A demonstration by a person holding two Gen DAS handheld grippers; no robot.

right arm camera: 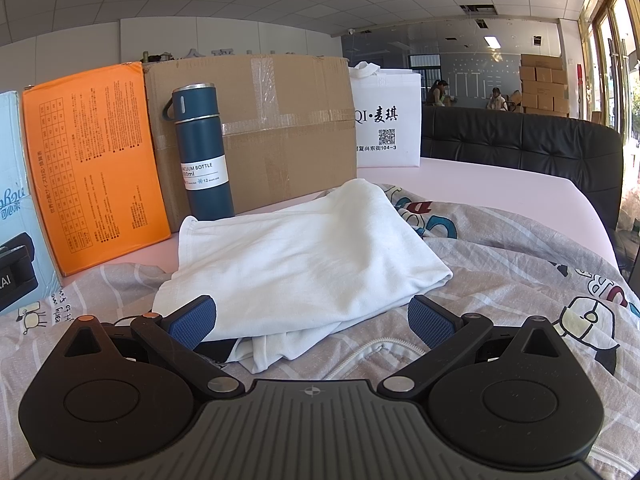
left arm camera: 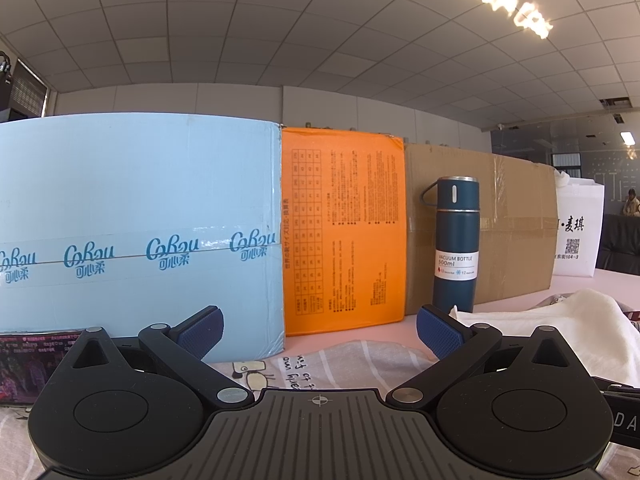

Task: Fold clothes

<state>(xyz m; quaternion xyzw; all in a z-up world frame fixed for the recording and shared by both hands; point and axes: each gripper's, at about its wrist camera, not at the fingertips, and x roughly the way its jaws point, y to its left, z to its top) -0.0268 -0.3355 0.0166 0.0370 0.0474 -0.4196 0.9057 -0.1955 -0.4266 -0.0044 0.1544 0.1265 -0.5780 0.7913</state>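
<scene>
- While both tools are sitting low over the table, the left gripper (left arm camera: 320, 330) is pointing level toward the row of boxes at the back, its camera looking straight across rather than down.
- Its blue-padded fingers (left arm camera: 202, 330) are standing spread wide, with nothing between them; only the printed bedsheet (left arm camera: 348, 364) is lying below the gap.
- In the left wrist view, the light blue box (left arm camera: 136, 220) is filling the left half of the frame, the orange box (left arm camera: 344, 232) is standing at centre, and the brown carton (left arm camera: 508, 232) is running off to the right.
- The dark blue vacuum bottle (left arm camera: 456, 240) is standing upright in front of that carton, right of centre.
- A phone with a lit screen (left arm camera: 28, 364) is lying at the lower left edge.
- The right gripper (right arm camera: 312, 318) is also being held roughly level, tilted slightly down, aimed at the white garment (right arm camera: 304, 252).
- Its fingers (right arm camera: 434, 322) are likewise splayed apart and gripping nothing; the near edge of the garment is lying between and just beyond the tips, and I cannot tell whether a pad is touching the cloth.
- The white garment is resting loosely folded at the centre of the right wrist view, on the bedsheet, just in front of the bottle and carton.
- A white bag (right arm camera: 388, 120) with printed characters is standing at upper centre-right, beside a black chair back (right arm camera: 520, 144).
</scene>
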